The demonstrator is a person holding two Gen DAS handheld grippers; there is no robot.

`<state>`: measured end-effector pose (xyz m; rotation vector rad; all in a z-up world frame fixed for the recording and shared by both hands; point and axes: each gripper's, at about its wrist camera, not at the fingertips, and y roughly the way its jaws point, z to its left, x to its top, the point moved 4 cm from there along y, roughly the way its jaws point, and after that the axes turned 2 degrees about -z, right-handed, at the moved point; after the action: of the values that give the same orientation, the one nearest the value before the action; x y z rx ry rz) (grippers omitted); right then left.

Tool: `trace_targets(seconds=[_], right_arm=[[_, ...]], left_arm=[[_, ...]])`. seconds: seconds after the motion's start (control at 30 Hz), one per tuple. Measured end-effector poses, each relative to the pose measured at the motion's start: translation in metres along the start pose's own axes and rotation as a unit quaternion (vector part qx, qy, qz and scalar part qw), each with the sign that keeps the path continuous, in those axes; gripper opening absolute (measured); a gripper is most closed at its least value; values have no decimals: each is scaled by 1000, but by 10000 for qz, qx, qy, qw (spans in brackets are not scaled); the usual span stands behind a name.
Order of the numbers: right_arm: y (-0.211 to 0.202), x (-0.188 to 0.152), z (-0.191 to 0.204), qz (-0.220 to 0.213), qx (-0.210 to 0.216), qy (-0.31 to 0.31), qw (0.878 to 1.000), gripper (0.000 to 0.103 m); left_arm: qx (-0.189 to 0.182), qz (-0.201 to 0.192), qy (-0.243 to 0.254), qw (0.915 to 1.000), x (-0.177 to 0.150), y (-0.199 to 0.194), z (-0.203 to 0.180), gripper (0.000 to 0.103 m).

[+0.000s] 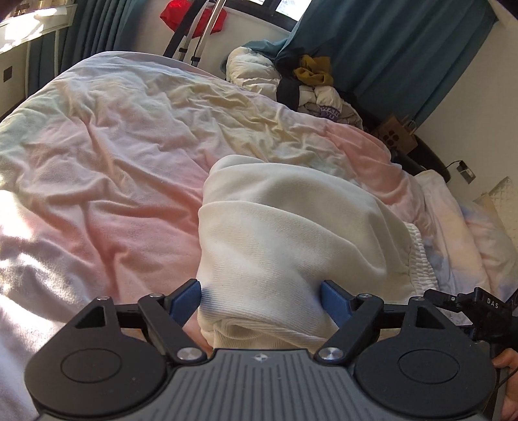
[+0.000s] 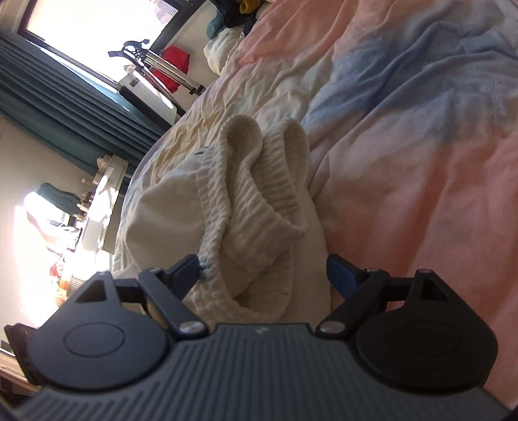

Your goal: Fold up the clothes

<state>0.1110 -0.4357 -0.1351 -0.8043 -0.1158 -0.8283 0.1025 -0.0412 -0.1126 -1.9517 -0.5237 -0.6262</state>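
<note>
bed cover [image 1: 106,155] is the landmark: wrinkled pink/cream, open surface left of and beyond the white garment [image 1: 291,233]. clothes pile [image 1: 310,84] sits at its far edge. left gripper [image 1: 260,299] jaws spread, a bunched fold of the garment fills the gap; can't tell if it's clamped. right gripper [image 2: 262,270] jaws wide, the garment's ribbed waistband [image 2: 259,181] lies between and ahead of them, not pinched.

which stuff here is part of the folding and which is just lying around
In the job:
cream garment
left gripper
right gripper
bedspread it lies on

Lying about:
clothes pile
red cloth
paper bag
curtain
</note>
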Motion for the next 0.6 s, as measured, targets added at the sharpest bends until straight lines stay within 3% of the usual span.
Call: trace_targets(seconds=[0.03, 0.1, 0.33, 0.5, 0.6], right_arm=[[5, 0, -4, 69, -8, 109, 9999, 97], [12, 2, -12, 137, -95, 221, 9996, 103], [44, 8, -12, 378, 467, 589, 9965, 103], [64, 0, 9, 554, 24, -344, 9979, 103], [69, -3, 17, 557, -129, -626, 9964, 103]], left_arm=[[-27, 29, 37, 10000, 0, 6, 0, 88], [-73, 84, 82, 9999, 1, 16, 0, 92], [-188, 299, 252, 9991, 0, 50, -1, 97], [-173, 258, 378, 9988, -2, 61, -3, 96], [-131, 189, 401, 9989, -2, 60, -3, 88]])
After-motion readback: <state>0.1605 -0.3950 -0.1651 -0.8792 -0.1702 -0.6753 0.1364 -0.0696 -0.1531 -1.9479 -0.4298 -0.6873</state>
